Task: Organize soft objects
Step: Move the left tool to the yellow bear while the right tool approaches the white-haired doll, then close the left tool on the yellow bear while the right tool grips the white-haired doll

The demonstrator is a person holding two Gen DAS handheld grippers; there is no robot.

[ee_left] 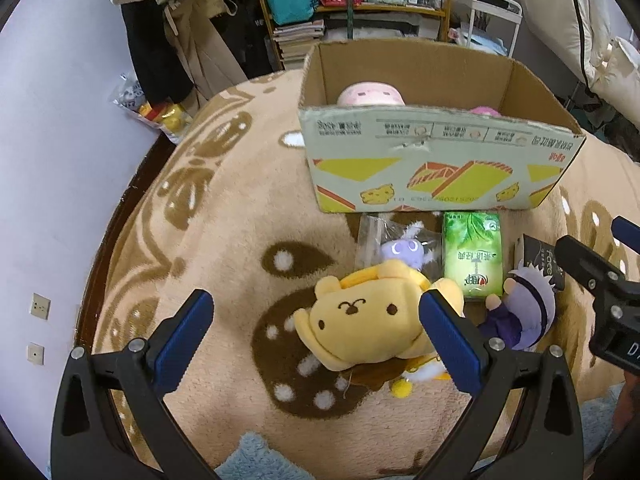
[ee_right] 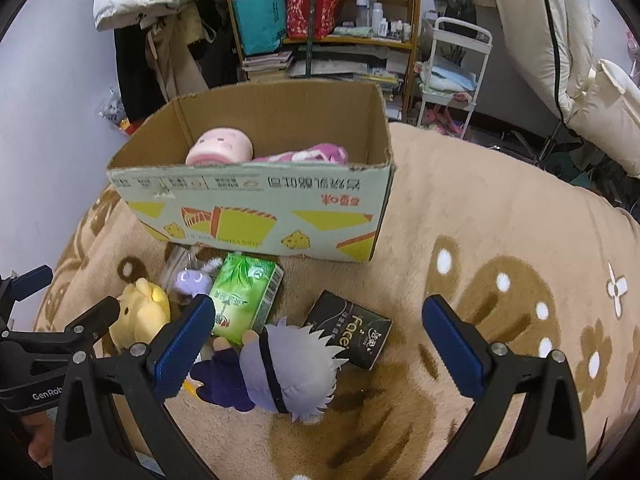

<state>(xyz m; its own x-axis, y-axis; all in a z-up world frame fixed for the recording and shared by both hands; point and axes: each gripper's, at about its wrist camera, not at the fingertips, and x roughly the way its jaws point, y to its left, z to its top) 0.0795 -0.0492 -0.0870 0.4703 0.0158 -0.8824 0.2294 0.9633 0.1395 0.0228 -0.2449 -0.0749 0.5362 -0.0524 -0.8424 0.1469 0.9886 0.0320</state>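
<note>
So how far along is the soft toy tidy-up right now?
Done: a pink plush and a magenta soft item lie in the cardboard box. In hand: nothing; the left gripper is open around the yellow plush, and the right gripper is open over the white-haired doll. Left: those two, the small purple toy and the tissue packs.

pale wall [ee_left: 60, 160], cluttered wooden shelf [ee_right: 320, 40], tan patterned blanket [ee_right: 480, 220].
</note>
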